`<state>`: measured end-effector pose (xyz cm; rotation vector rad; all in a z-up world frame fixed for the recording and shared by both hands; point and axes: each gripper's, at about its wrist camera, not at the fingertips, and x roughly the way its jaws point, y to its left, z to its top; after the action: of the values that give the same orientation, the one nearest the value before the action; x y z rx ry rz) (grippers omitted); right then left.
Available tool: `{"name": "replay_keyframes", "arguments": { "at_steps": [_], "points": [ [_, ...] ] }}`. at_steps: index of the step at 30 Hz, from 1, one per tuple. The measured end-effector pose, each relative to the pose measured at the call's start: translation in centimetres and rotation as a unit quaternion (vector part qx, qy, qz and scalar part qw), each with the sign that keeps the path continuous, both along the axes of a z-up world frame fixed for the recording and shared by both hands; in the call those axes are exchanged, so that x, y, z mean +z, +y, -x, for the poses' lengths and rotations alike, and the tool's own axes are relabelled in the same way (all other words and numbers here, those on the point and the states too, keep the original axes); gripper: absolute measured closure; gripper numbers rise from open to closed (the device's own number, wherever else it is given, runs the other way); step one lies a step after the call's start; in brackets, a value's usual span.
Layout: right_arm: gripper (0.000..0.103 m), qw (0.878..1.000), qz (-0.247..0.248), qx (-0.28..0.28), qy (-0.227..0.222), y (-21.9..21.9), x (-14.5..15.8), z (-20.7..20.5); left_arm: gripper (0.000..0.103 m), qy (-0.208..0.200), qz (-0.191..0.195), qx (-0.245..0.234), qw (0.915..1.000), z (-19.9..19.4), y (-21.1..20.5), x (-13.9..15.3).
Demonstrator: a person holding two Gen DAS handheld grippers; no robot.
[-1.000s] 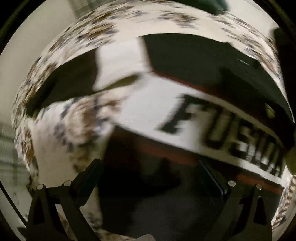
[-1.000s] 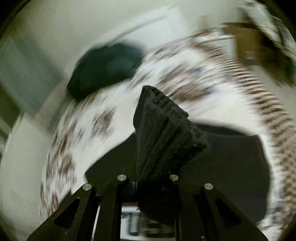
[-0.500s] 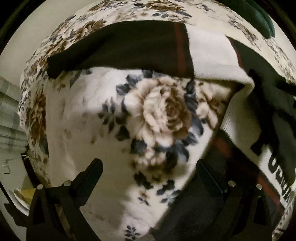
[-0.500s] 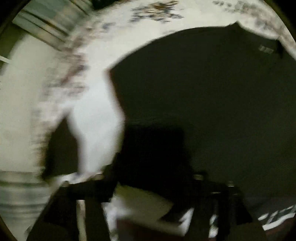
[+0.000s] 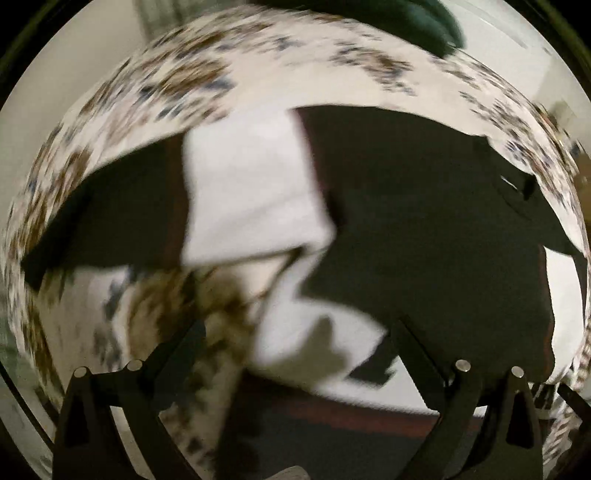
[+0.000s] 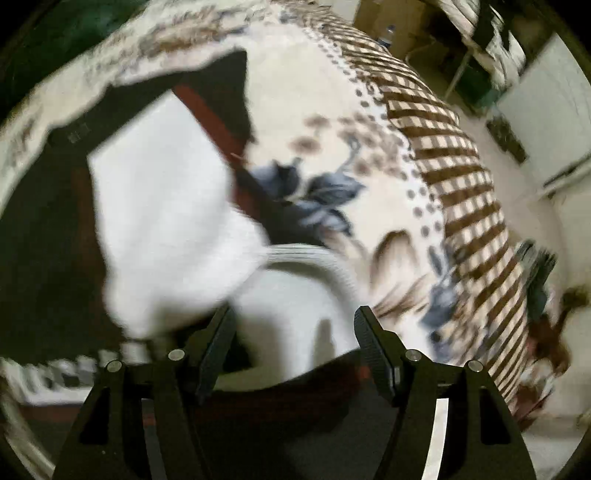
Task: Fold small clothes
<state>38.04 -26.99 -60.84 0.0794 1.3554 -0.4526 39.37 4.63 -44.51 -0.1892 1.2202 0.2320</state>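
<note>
The black-and-white sweater (image 5: 424,229) lies spread on the floral blanket (image 5: 229,74) (both views blurred). Left claw (image 5: 295,354) and right claw (image 6: 291,343) hang above it, jaws apart, gripping nothing.

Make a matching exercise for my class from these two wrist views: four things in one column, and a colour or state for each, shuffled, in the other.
Things:
1. sweater
2. blanket
3. dark green cloth
4. right gripper

Descriptions:
A. floral, with a brown check border
B. open, holding nothing
C. black and white with a red stripe
D. at the blanket's far edge

Pairs: 1-C, 2-A, 3-D, 4-B
</note>
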Motion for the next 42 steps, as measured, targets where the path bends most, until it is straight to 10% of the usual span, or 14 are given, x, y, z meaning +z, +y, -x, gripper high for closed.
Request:
{"name": "replay_keyframes", "arguments": {
  "at_steps": [6, 13, 19, 24, 31, 42],
  "points": [
    [0.034, 0.996, 0.059, -0.023, -0.058, -5.1, 1.2, -4.1, 0.000, 0.004, -0.037, -0.033, 0.9988, -4.0, -2.9, -1.6],
    [0.033, 0.988, 0.002, -0.129, -0.082, -11.8, 0.1, -3.6, 0.000, 0.051, -0.048, -0.010, 0.9975, -5.6, -2.4, -5.5],
    [0.029, 0.988, -0.053, -0.127, -0.068, -10.3, 2.6, -2.6, 0.000, 0.020, 0.046, 0.054, 0.9973, -2.0, 2.3, -3.9],
    [0.028, 0.989, -0.093, -0.081, -0.084, -5.2, 6.9, -0.3, 0.000, -0.040, 0.096, 0.170, 0.9800, 6.5, 11.1, -0.2],
    [0.028, 0.985, -0.164, -0.006, -0.051, 7.0, 6.3, -0.6, 0.001, -0.002, 0.064, 0.349, 0.9348, 15.4, 26.8, -4.0],
    [0.028, 0.981, -0.153, 0.115, -0.031, 20.5, 3.1, -3.5, 0.001, -0.021, -0.077, 0.371, 0.9252, 8.8, 42.2, -2.5]
  ]
}}
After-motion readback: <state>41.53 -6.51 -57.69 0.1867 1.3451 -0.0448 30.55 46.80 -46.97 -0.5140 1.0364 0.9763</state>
